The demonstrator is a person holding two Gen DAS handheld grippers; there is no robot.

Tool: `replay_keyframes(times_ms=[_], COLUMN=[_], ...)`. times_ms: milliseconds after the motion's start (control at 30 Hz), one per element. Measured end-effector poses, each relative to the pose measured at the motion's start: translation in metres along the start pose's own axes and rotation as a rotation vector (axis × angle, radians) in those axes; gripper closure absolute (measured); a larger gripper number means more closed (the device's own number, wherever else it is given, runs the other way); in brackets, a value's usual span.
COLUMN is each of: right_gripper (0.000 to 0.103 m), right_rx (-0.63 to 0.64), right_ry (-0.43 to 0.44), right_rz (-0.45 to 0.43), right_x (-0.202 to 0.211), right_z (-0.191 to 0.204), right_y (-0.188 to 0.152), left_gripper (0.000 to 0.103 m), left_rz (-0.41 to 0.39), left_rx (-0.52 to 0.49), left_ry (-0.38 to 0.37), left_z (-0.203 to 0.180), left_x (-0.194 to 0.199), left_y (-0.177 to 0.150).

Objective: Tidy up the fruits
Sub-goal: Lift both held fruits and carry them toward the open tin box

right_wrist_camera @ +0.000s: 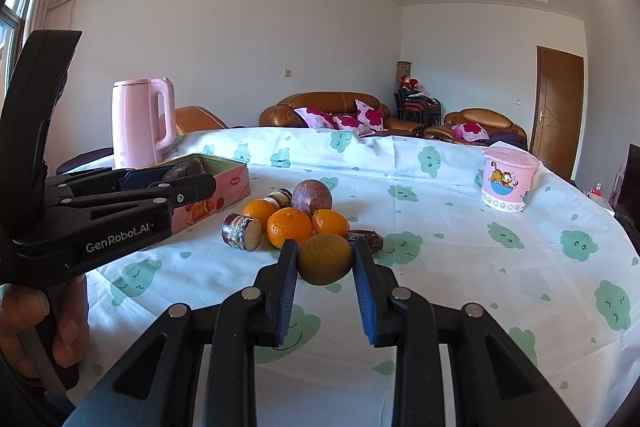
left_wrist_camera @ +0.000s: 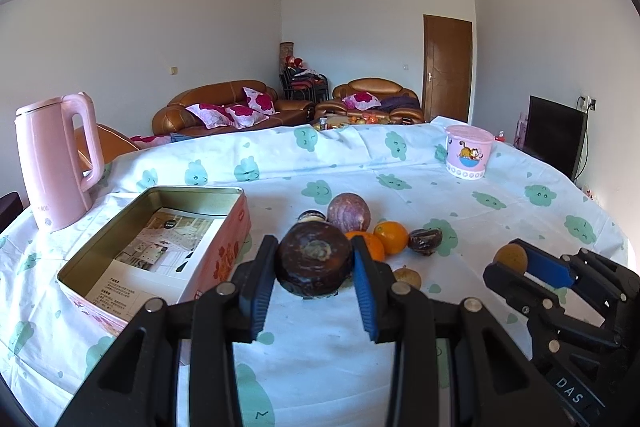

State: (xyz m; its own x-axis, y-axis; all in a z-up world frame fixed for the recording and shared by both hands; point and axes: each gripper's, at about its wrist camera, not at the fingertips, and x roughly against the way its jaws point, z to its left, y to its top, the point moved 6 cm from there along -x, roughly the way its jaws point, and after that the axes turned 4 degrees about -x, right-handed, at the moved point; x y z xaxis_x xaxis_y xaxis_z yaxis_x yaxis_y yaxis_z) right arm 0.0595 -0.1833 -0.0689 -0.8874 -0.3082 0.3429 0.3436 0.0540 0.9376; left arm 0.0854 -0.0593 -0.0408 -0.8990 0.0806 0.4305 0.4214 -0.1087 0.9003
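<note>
1. Table (left_wrist_camera: 320,367): round, under a white cloth with green cloud faces. The cloth lies loose and rumpled at the far edge, so I judge a dragged finger could pull it and set the round fruit rolling.
2. Kettle (left_wrist_camera: 56,163): pink, upright on the left, just behind the tin. A wide swing of the left hand toward the tin could knock it.
3. Tin (left_wrist_camera: 100,259): open, pink-sided, a printed leaflet on its floor, no fruit visible inside in the left view. It seems the likely goal. Its raised rim is the hazard; fruit carried too low could catch it and slip out.
4. Tub (right_wrist_camera: 508,183): pink cartoon tub with a lid, well apart on the right, out of the way.
5. Left gripper (left_wrist_camera: 314,259): clamped on a dark fruit (left_wrist_camera: 314,257), held off the cloth near the tin's corner. The fruit is round and glossy, so a squeeze off its middle could let it squirt free.
6. Right gripper (right_wrist_camera: 325,259): clamped on a brown fruit (right_wrist_camera: 325,259), just in front of the pile. Both hands heading for the tin together could collide.
7. Pile (right_wrist_camera: 298,217): oranges, a purple fruit (right_wrist_camera: 312,197), a dark cut piece (right_wrist_camera: 242,231) and a date (right_wrist_camera: 366,239), touching one another mid-table. Nudging one could scatter the rest toward the edge.
</note>
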Motion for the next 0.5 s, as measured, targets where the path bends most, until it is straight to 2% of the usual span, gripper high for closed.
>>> replay_keyframes(times_ms=[267, 500], right_gripper=[0.074, 0.074], right_rx=[0.077, 0.097], right_ry=[-0.021, 0.029], right_rz=[0.012, 0.008], right_x=[-0.001, -0.003], right_z=[0.013, 0.031], right_y=[0.004, 0.034], left_gripper=[0.065, 0.064], left_rz=[0.010, 0.014], left_rx=[0.012, 0.032], left_ry=[0.032, 0.078], left_z=[0.017, 0.048], left_x=[0.004, 0.010], left_y=[0.000, 0.005])
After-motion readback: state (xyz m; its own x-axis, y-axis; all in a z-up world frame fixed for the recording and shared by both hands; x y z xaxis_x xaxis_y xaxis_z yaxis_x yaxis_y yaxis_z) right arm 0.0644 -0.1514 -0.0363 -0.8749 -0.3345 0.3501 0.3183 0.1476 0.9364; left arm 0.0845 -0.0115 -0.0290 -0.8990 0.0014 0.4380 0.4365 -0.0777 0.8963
